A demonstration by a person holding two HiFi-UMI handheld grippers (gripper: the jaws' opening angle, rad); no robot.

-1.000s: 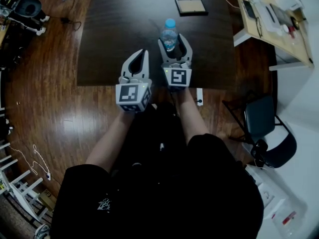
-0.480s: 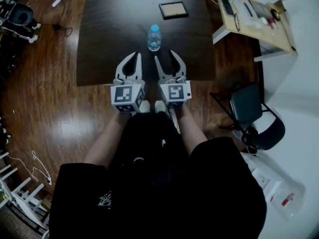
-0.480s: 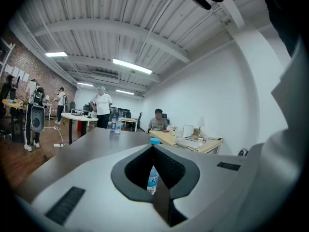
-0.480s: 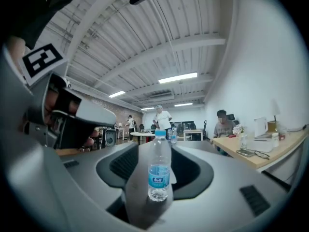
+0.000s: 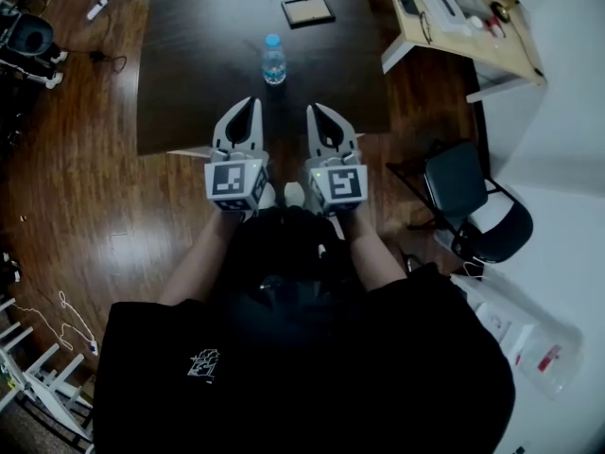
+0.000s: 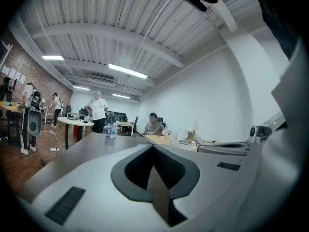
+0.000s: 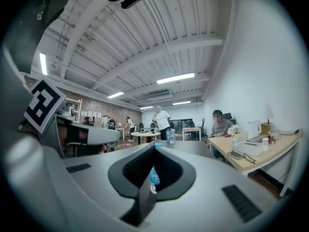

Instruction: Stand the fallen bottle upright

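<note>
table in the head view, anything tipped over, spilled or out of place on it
Nothing stands out. The bottle stands upright on the dark table with its cap on and no spill around it. The framed panel lies flat beyond it, apart from the bottle.

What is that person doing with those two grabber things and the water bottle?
A person is holding one pair of tongs in each hand. The water bottle stands upright on the dark table, and nothing is touching it. The left tongs and the right tongs are both closed and empty, side by side over the table's near edge, apart from the bottle. So the bottle looks already stood up.
</note>
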